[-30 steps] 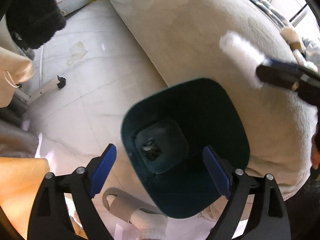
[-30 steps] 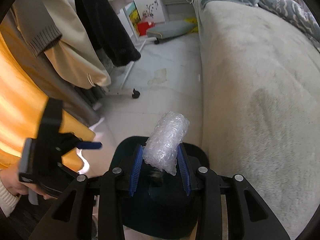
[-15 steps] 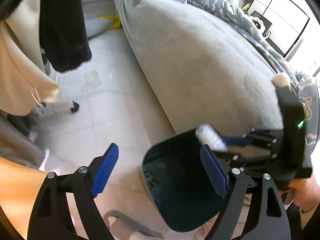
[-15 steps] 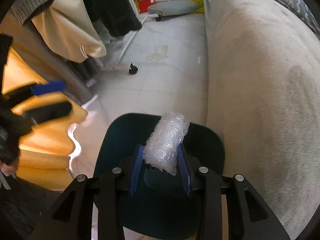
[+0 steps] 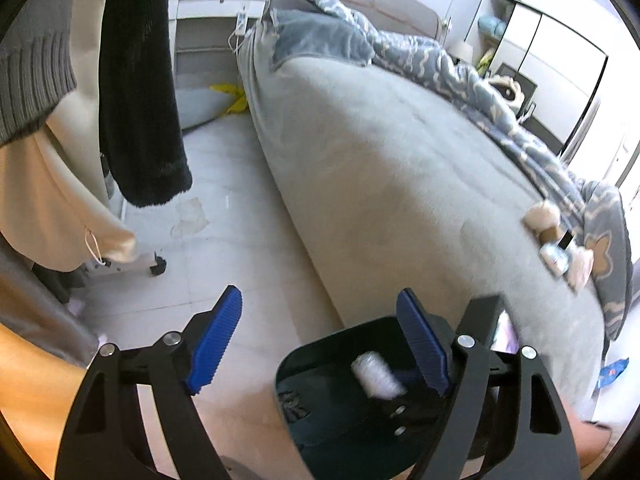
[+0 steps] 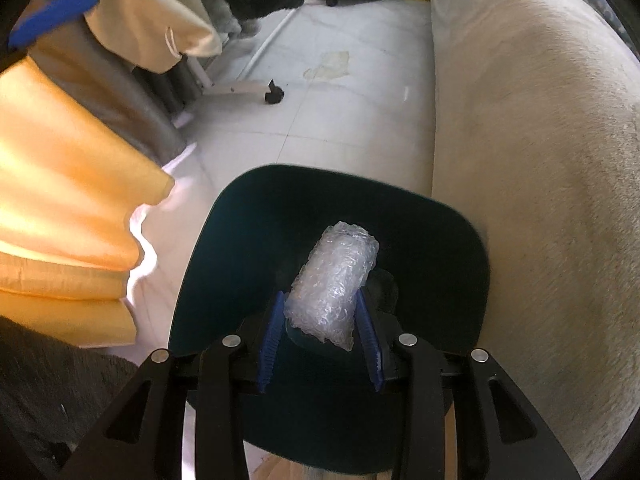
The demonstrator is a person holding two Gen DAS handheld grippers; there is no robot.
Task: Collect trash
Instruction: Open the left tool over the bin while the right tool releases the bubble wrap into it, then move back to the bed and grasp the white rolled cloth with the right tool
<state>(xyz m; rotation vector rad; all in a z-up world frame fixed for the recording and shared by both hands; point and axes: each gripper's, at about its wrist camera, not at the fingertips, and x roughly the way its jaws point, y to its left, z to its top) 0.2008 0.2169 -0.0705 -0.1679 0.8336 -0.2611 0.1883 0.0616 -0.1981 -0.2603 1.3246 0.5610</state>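
At the far left, hanging garments fill the edge of both views: a cream coat (image 5: 52,200) and a black fleece garment (image 5: 144,92), with an orange fabric (image 6: 68,208) nearer the camera. A second ago the left wrist view showed only the hems of these clothes; it now takes in their length, a white desk (image 5: 216,4) at the far wall, and the whole grey bed (image 5: 400,184) with a blue patterned quilt (image 5: 460,76) along its far side.

The left gripper (image 5: 320,344) holds nothing. Its jaws stand wide but are closing, visibly narrower than a second ago, with only pale floor tile (image 5: 240,240) between them. Earlier the dark green bin (image 5: 320,400) sat centred between these fingers; it now lies low and to the right, partly behind the right finger.

The bin stands on the floor, against the near side of the bed. In the right wrist view its opening fills much more of the picture than a second ago, when only a sliver showed behind the fingers.

The right gripper (image 6: 320,336) is narrow and clamped on a roll of bubble wrap (image 6: 332,280), blue pads (image 6: 272,336) pressing both sides, as in the earlier frames. The roll now hangs inside the bin's rim, over its dark interior. The left wrist view confirms this: the roll (image 5: 376,372) sits blurred within the bin mouth, whereas a second ago it was over the bed, right of the bin.

At the right, small items (image 5: 560,244) lie on the bed near the quilt; they cannot be identified.
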